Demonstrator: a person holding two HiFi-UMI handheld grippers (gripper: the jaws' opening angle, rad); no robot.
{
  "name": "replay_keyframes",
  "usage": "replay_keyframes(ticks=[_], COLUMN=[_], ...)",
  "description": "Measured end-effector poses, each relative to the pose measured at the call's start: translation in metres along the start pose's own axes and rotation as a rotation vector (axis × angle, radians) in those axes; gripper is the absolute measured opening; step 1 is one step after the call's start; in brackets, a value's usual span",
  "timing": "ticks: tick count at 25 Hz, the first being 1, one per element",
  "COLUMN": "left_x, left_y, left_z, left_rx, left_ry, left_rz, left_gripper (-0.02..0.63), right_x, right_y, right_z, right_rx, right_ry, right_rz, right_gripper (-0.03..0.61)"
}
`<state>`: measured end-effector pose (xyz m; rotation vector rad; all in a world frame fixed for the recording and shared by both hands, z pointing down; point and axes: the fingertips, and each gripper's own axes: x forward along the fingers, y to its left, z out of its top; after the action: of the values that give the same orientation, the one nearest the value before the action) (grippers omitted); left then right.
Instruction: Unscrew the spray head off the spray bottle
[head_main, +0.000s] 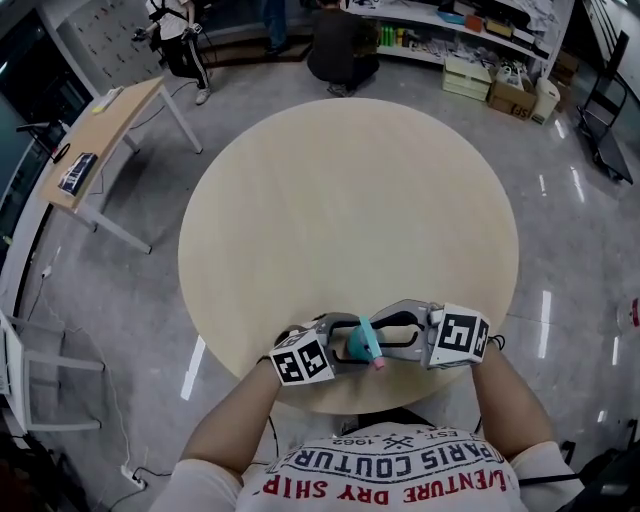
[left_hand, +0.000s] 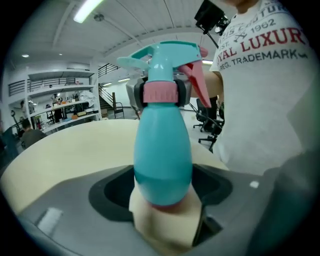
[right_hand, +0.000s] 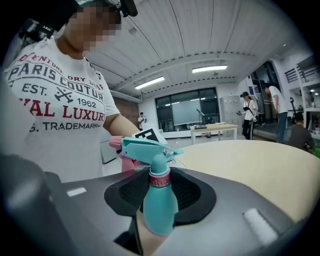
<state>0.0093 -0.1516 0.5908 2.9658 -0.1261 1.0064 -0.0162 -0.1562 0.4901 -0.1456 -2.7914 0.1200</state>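
A round, pale tabletop (head_main: 350, 200) stands on a glossy grey floor (head_main: 130, 290). At the left is 1 light wooden desk (head_main: 110, 125). Stocked shelves (head_main: 440, 35) and cardboard boxes (head_main: 512, 95) line the far side. Strip lights (right_hand: 209, 69) glow on the white ceiling (right_hand: 225, 35) above dark windows (right_hand: 187, 112).

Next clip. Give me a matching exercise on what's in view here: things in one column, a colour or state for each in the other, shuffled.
Things:
1. collar
2. round table
3. left gripper
4. right gripper

Colour or state:
a. shut on the spray bottle at its teal body
b. pink
c. shut on the collar
d. pale wood

Pairs: 1-b, 2-d, 3-a, 4-c
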Motion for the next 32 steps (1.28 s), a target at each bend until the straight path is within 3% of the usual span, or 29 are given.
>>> replay_keyframes(ticks=[5,10,13,17,19,21,25,29,32], left_x=[-0.005,-0.015,-0.013,-0.008,-0.007,-0.006,-0.004,-0.006,-0.009], left_y=[0.013,0.027,0.027,0.023,0.019,0.016,0.011,0.001,-0.011], left_z=[-0.005,-0.013,-0.009,-0.004,-0.004,-0.004,-0.003,-0.007,-0.008], left_rx=[-0.116,-0.341,-0.442,-0.45,-0.441,-0.429,-0.396,-0.26,-0.126], left_ry=[-0.035,-0.05,-0.055,-0.025,-0.011,-0.003,-0.02,-0.005,0.006], left_rz=[0.161,0.384,0.484,0.559,0.572,0.569,0.525,0.42,0.258], left_gripper=[0.351,0.353,0.353,0.353,0.353,0.353,0.353,0.353,0.353], right_x=[-0.028,-0.045,-0.026,-0.006,-0.002,-0.001,-0.002,0.007,0.015], right_y=[-0.013,-0.003,0.0,-0.015,-0.02,-0.021,-0.017,0.0,0.016], right_z=[-0.002,0.01,0.013,0.008,0.005,0.004,0.002,0.001,0.004], right_rx=[0.114,0.177,0.152,0.153,0.153,0.142,0.117,0.071,-0.06], right_ry=[-0.116,-0.206,-0.175,-0.119,-0.099,-0.089,-0.083,-0.04,0.031], right_rz=[-0.212,-0.376,-0.488,-0.62,-0.647,-0.654,-0.613,-0.418,-0.251], right_gripper=[0.251,0.268,0.268,0.259,0.222,0.173,0.144,0.141,0.14])
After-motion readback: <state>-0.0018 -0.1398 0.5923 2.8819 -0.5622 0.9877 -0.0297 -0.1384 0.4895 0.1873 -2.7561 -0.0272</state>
